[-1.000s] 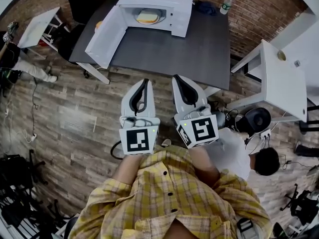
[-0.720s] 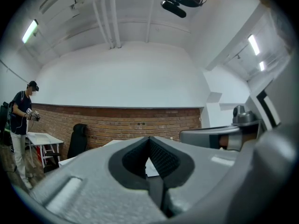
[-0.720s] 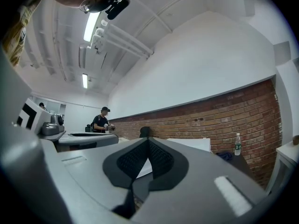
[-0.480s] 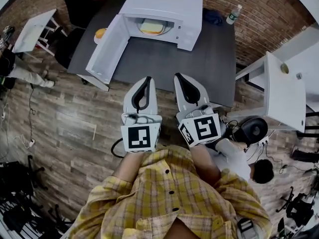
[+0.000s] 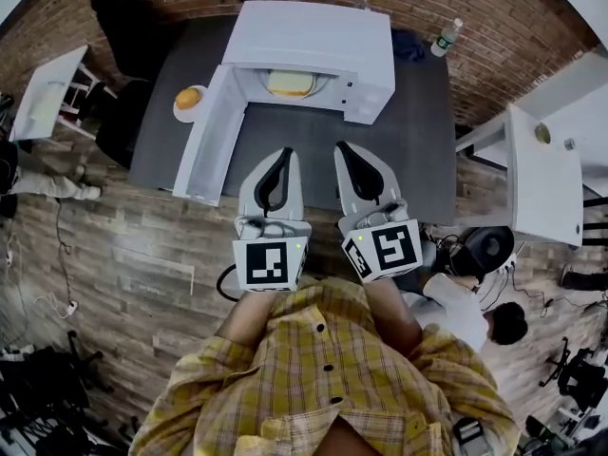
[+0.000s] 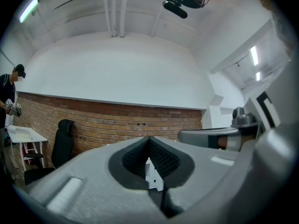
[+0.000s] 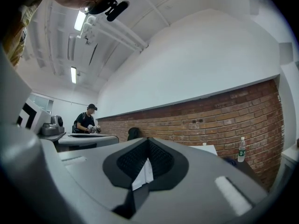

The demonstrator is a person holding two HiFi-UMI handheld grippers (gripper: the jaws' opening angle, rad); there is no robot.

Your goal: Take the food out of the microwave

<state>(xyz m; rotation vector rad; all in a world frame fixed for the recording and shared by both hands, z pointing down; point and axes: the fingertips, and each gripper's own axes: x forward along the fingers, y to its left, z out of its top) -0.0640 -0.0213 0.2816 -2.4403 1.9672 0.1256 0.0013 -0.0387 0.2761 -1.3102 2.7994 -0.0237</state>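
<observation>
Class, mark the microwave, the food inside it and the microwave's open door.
microwave (image 5: 313, 36), head view, its white top.
food (image 5: 290, 84), head view, its pale middle.
door (image 5: 211, 141), head view, middle of its panel.

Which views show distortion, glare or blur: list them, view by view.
Head view: strong fisheye, the brick wall bends round the dark corners; the microwave is evenly lit and sharp. Left gripper view: wide-angle curve, black vignette, bright ceiling strip. Right gripper view: same curve, with the ceiling lamp blown out.

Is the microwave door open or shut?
Open. The door swings out to the left, and the food shows inside the microwave.
</observation>
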